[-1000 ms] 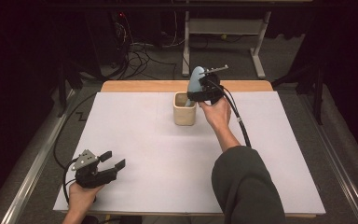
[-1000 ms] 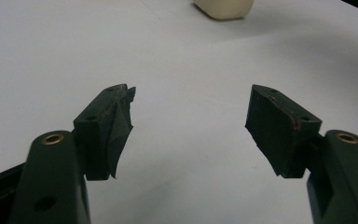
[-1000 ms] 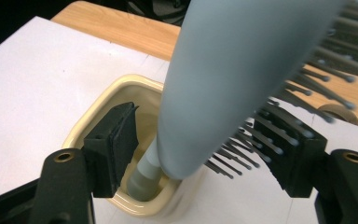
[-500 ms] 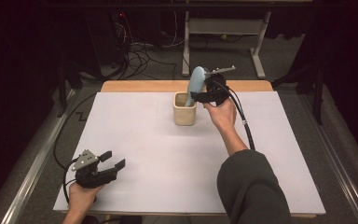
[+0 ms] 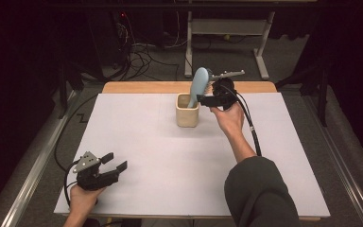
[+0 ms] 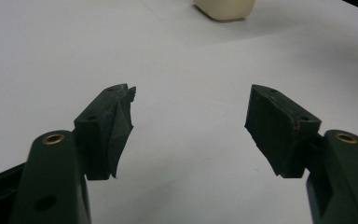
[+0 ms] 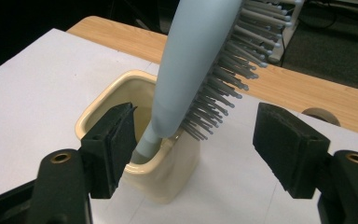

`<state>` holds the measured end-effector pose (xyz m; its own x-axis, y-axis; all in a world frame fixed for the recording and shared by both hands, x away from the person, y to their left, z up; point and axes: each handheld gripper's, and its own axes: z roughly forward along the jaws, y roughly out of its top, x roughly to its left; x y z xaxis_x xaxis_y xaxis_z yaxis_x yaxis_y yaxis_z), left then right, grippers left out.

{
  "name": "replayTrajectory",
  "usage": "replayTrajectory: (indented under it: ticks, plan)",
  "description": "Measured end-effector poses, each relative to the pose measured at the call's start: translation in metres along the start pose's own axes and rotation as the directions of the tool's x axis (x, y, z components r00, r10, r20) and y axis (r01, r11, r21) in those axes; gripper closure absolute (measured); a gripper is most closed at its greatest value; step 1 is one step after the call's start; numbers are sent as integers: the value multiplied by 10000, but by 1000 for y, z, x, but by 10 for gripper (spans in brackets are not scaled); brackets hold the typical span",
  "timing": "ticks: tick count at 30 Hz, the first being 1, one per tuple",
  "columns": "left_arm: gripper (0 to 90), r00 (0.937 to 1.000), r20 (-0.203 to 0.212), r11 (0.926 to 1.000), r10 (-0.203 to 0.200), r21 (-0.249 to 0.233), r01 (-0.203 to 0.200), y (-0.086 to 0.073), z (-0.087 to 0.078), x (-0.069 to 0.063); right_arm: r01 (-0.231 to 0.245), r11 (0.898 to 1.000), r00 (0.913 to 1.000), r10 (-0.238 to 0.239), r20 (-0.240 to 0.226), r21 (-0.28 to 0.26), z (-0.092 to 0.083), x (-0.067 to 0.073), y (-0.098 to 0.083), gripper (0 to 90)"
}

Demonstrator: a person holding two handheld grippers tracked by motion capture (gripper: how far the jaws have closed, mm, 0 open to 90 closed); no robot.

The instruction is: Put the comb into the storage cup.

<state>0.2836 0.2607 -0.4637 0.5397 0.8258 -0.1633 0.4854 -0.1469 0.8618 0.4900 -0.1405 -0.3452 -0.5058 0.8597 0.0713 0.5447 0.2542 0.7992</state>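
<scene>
At upper centre of the high view, the hairbrush point(image 5: 199, 86) stands handle-down in the cream cup point(image 5: 187, 116), leaning; right gripper point(image 5: 207, 100) jaws wide, gripping nothing, left gripper point(image 5: 114, 162) wide and empty at lower left; any nudge could tip brush and cup.

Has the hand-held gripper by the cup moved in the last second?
Yes. The right hand-held gripper has backed slightly rightward from the cream cup, its jaws open, leaving the blue hairbrush standing in it.
</scene>
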Motion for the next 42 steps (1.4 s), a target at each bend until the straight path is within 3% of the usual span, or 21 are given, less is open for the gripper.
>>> replayTrajectory:
  ticks: [42]
  plan:
    - [320, 9999, -39, 9999, -152, -30, 151, -1, 0, 2, 209, 9987, 9996, -217, -154, -460, -35, -15, -25, 314]
